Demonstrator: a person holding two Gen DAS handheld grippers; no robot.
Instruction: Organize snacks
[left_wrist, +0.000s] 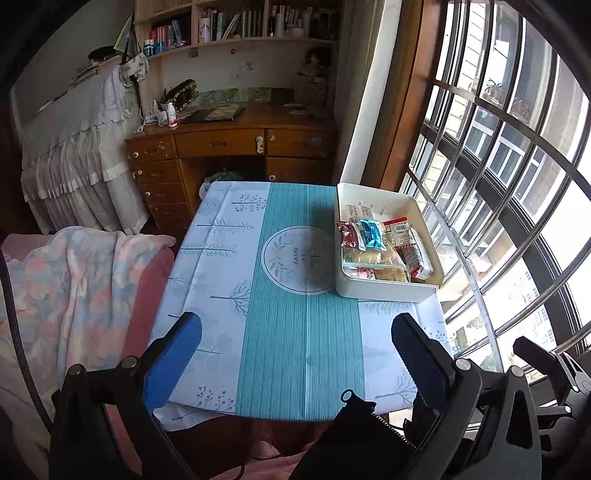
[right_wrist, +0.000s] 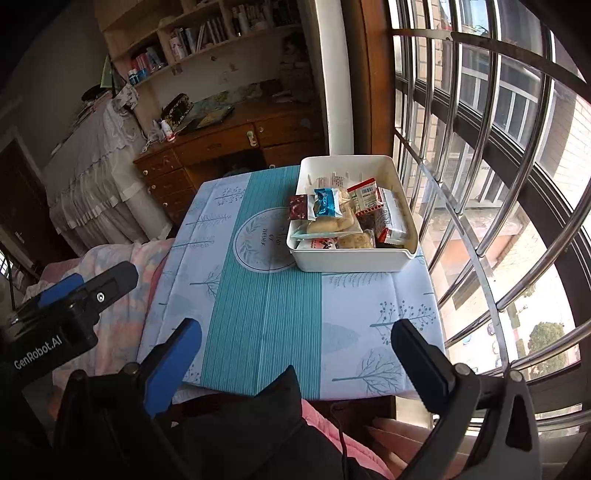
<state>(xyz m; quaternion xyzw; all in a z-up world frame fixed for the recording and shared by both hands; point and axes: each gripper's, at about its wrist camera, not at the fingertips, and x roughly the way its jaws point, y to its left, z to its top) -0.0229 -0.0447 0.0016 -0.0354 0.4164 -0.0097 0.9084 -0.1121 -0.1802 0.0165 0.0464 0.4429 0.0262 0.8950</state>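
Snacks (right_wrist: 343, 218) fill the white bin (right_wrist: 354, 258) at the far right of the table (right_wrist: 258, 314), its long axis running away toward the window; none seem left on the cloth. The right gripper (right_wrist: 295, 354) is nearer, the left gripper (left_wrist: 295, 347) further left; both gape wide and empty

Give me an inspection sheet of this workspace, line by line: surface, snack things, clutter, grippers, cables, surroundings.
Surface: table under a teal and white cloth, bare apart from the bin.
Job's things: white bin at the table's far window-side corner, holding wrapped snacks; a blue packet lies on top.
Clutter: nothing seen on the table.
Grippers: left gripper open, empty; right gripper open, empty; both over the near edge.
Cables: a thin dark cable over the pink cloth below the table's near edge.
Surroundings: barred window beside the table, wooden desk with bookshelves behind, blanket opposite the window.
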